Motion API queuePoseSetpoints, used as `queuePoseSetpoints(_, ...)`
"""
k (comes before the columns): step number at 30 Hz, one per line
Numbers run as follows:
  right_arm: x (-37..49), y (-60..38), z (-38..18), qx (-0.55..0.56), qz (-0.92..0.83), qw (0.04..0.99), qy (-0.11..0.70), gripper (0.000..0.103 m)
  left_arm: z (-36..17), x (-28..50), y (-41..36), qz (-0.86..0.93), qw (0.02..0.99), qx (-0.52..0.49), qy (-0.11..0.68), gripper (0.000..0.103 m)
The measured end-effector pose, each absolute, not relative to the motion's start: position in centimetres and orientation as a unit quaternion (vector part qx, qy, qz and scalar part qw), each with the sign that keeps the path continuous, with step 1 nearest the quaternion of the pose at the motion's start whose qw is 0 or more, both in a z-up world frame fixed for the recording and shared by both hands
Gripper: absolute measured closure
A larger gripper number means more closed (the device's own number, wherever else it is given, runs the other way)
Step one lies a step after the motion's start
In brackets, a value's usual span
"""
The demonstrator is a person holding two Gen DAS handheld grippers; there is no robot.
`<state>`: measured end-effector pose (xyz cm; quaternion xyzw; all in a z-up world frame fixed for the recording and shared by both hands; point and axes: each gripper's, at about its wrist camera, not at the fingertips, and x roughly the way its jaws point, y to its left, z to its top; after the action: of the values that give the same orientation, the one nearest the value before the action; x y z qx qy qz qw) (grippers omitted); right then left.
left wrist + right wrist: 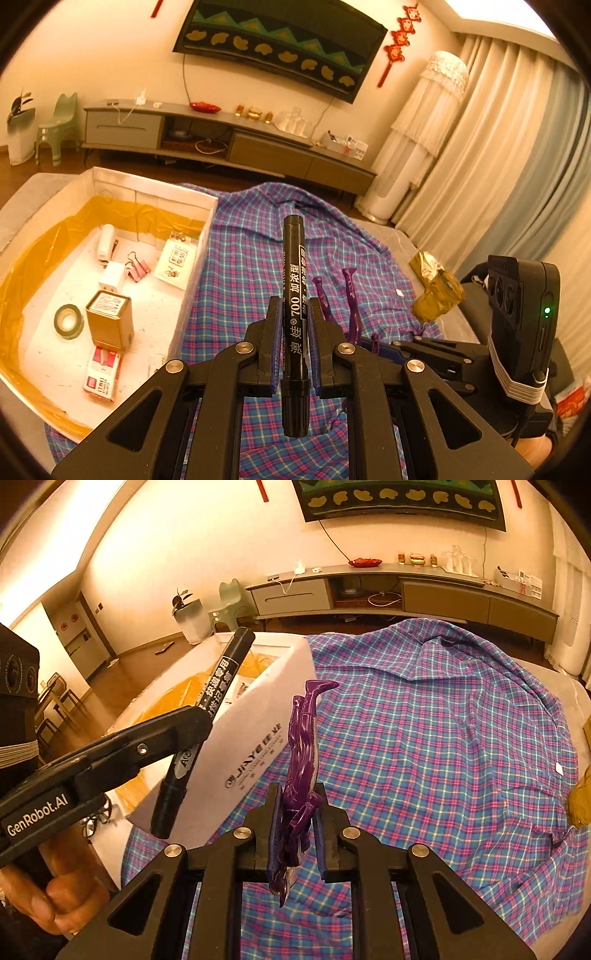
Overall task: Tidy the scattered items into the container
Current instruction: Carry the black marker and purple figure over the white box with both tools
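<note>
- Above the plaid cloth [236,258], just right of the white box [192,266], my left gripper [293,332] is clenched on a black marker [294,295]; the pen stands along the fingers, its cap end pointing forward.
- My right gripper [297,823] is closed on a purple figurine [301,760], held over the cloth, near the box's side wall.
- The box already holds a tape roll [68,321], a yellow tin [110,319], pink binder clips [138,267], a red staples pack [102,373] and other small things.
- I judge the step in hand is carrying both objects to the box.
- To do it well, I should move the left tool leftward first, high enough that the long marker passes over the wall without knocking it.
- I would choose a bare part of the floor, near the front, so the pen does not land on the tin.
- I should lower before opening; a dropped marker can roll or bounce.
- The right tool should wait apart, so the two tools do not collide over the box.
- A crumpled gold wrapper [437,291] lies at the right edge of the cloth, not yet collected.
</note>
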<state>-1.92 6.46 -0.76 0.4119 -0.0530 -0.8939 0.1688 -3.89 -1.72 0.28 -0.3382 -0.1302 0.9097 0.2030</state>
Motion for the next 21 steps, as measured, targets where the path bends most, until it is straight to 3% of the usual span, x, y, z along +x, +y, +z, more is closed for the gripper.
queuePoseSetpoints(21, -1.2, 1.8, 3.2, 0.384, -0.901, 0.196, -0.034, 0.086, 2.3, -3.0, -6.0, 0.918, 0.193, -0.303, -0.168, 0.090)
